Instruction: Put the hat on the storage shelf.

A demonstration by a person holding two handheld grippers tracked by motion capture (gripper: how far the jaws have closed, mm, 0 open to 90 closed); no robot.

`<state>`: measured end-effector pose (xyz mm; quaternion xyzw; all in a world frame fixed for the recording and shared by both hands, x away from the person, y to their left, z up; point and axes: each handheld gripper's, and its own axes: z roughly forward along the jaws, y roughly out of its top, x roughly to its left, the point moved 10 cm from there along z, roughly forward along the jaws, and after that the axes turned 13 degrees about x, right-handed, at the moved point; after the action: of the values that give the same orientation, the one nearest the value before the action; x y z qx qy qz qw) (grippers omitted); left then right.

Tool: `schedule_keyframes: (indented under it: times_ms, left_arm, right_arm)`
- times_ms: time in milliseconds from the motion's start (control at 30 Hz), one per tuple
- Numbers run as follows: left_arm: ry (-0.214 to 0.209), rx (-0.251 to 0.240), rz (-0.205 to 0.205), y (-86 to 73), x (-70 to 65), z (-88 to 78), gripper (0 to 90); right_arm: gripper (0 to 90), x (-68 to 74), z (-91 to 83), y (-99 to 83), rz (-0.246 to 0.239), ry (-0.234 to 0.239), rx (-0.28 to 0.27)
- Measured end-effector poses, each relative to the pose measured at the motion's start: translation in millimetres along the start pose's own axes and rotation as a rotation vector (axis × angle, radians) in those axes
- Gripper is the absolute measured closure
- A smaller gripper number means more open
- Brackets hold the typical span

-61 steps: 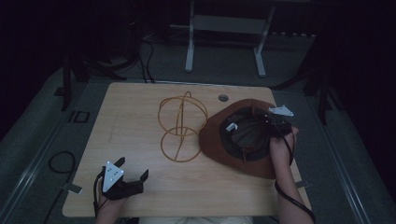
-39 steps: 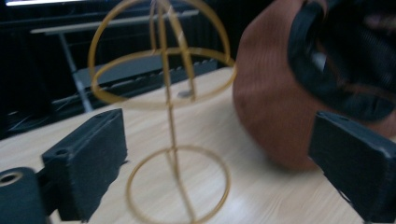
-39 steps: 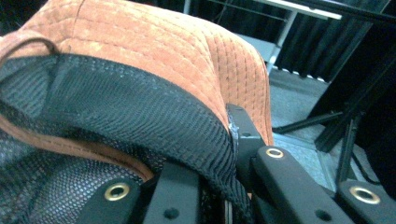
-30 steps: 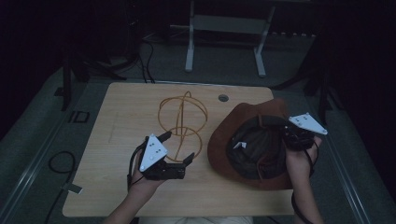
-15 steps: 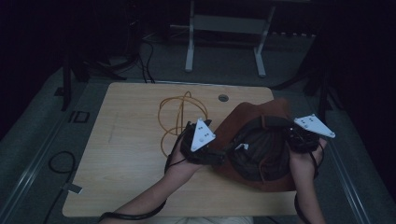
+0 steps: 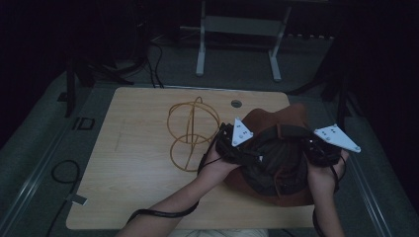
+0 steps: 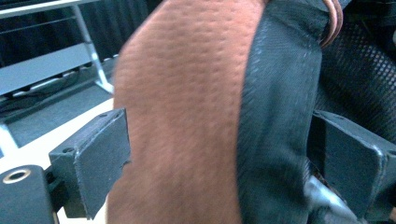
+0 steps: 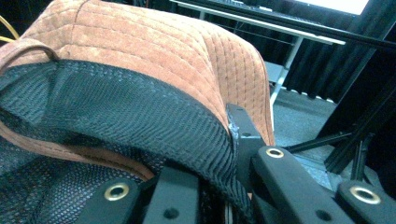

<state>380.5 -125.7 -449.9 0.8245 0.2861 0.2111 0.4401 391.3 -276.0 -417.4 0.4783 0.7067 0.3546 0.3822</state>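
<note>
Since the earlier frame, my left gripper (image 6: 245,152) is arriving across the table (image 6: 123,163), jaws open astride the brown quilted hat's (image 6: 279,170) brim; my right gripper (image 6: 316,150) is clamping its right edge; the far-left wire hat stand (image 6: 192,132) is waiting empty.

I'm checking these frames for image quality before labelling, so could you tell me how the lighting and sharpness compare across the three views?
High view: dim and underexposed, surroundings nearly black, the table and brown hat still legible. Left gripper view: brighter but soft, the hat's brim smeared by blur so close to the lens. Right gripper view: well lit and sharpest, quilting and black mesh lining crisp.
</note>
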Motion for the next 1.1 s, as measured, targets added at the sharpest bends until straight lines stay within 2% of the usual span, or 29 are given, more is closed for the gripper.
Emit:
schedule_keyframes:
  times_ms: [67, 233, 300, 400, 467, 533, 667, 733, 767, 867, 900, 933, 967, 1000, 1067, 1100]
  left_arm:
    - [0.01, 0.008, 0.01, -0.3, -1.3, 4.9, 10.9]
    - [0.096, 0.053, 0.013, -3.1, 6.8, 17.2, 16.5]
    - [0.102, 0.059, 0.027, -3.4, 6.9, 20.6, 29.8]
    - [0.12, 0.065, 0.041, -2.9, 8.2, 26.3, 60.8]
    - [0.133, 0.068, 0.051, -2.0, 9.8, 29.3, 76.7]
    - [0.139, 0.062, 0.042, 0.6, 13.3, 30.2, 85.3]
    - [0.164, 0.04, 0.026, 9.5, 25.1, 27.4, 86.9]
    - [0.164, 0.04, 0.026, 9.5, 25.1, 27.4, 87.1]
    - [0.191, 0.016, 0.033, 19.1, 32.1, 22.4, 87.2]
    - [0.206, -0.001, 0.042, 26.3, 35.3, 17.4, 87.3]
    - [0.206, -0.001, 0.042, 26.3, 35.3, 17.4, 87.3]
    - [0.206, -0.001, 0.042, 26.3, 35.3, 17.4, 87.3]
    - [0.209, -0.016, 0.047, 30.6, 35.5, 14.9, 87.2]
    - [0.209, -0.016, 0.051, 31.4, 35.5, 14.5, 87.2]
    - [0.21, -0.033, 0.035, 33.7, 36.7, 13.3, 87.2]
    - [0.209, -0.038, 0.03, 34.3, 37.7, 12.4, 87.2]
  right_arm:
    - [83.8, 4.4, -1.9, -0.3, -0.004, 0.005, -0.006]
    - [83.8, 15.5, -9.9, -0.9, -0.012, 0.031, -0.019]
    - [83.8, 17.6, -13.4, -0.5, -0.01, 0.034, -0.027]
    - [83.8, 19.4, -16.2, 1.6, 0.001, 0.029, -0.038]
    - [83.7, 21.3, -15.9, 2.0, -0.001, 0.024, -0.037]
    - [83.4, 24.3, -14.2, 0.6, -0.01, 0.027, -0.029]
    - [75.8, 25.5, -13.6, -6.1, -0.017, 0.05, -0.013]
    - [75.8, 26.1, -13.9, -8.2, -0.018, 0.057, -0.01]
    - [63.9, 28.5, -16.2, -12.0, -0.019, 0.082, -0.008]
    - [56.1, 30.4, -21.0, -16.7, -0.048, 0.106, 0.008]
    - [56.1, 30.4, -21.0, -16.7, -0.048, 0.106, 0.008]
    - [56.1, 31.4, -23.5, -19.1, -0.057, 0.127, 0.018]
    - [52.4, 32.8, -29.0, -23.4, -0.051, 0.174, 0.03]
    - [50.9, 33.4, -32.7, -26.2, -0.045, 0.2, 0.034]
    - [49.9, 35.1, -39.7, -31.4, -0.038, 0.26, 0.049]
    - [49.6, 35.4, -45.2, -32.6, -0.031, 0.288, 0.039]
